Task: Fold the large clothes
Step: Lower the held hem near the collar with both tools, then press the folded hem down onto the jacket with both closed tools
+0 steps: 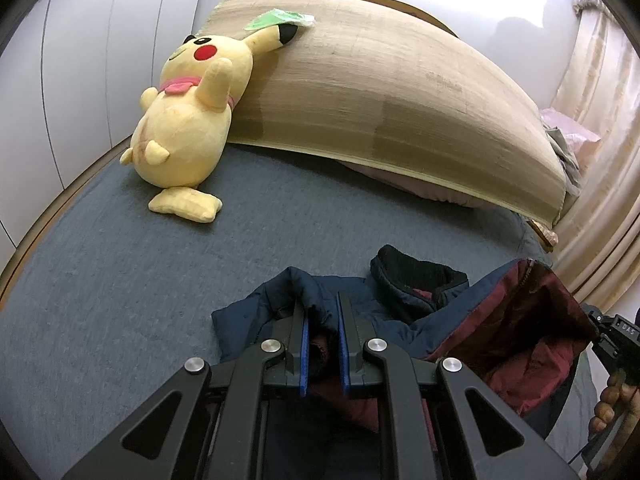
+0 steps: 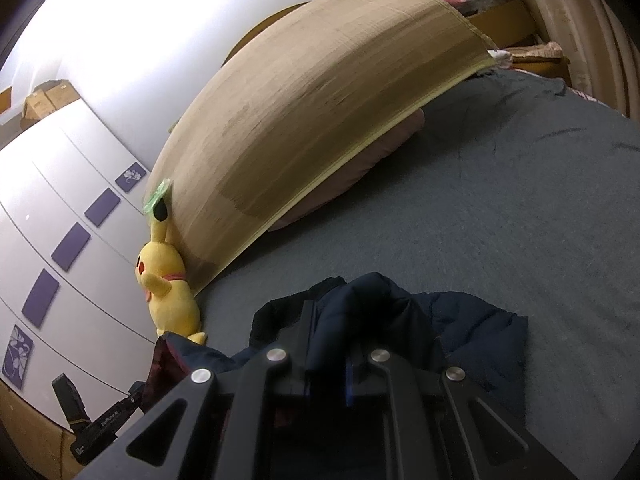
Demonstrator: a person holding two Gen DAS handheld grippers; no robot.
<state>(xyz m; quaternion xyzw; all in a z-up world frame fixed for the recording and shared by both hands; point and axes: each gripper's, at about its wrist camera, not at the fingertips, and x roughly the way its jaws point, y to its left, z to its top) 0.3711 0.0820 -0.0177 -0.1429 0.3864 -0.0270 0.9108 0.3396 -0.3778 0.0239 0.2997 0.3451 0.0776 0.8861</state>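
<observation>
A navy padded jacket (image 1: 404, 312) with a dark red lining (image 1: 516, 332) and a black collar (image 1: 416, 268) lies bunched on the grey-blue bed (image 1: 120, 288). My left gripper (image 1: 323, 300) is shut on a fold of the jacket's navy fabric, which rises between its blue pads. In the right wrist view my right gripper (image 2: 332, 312) is shut on another bunch of the navy jacket (image 2: 472, 320), and the cloth drapes over its fingers. The right gripper's handle and a person's hand (image 1: 612, 400) show at the right edge of the left wrist view.
A yellow plush toy (image 1: 188, 120) leans against a tan mat (image 1: 380, 92) propped at the head of the bed, with a pink pillow (image 1: 420, 188) under it. White wardrobe doors (image 1: 80, 60) stand on the left, curtains (image 1: 600, 220) on the right.
</observation>
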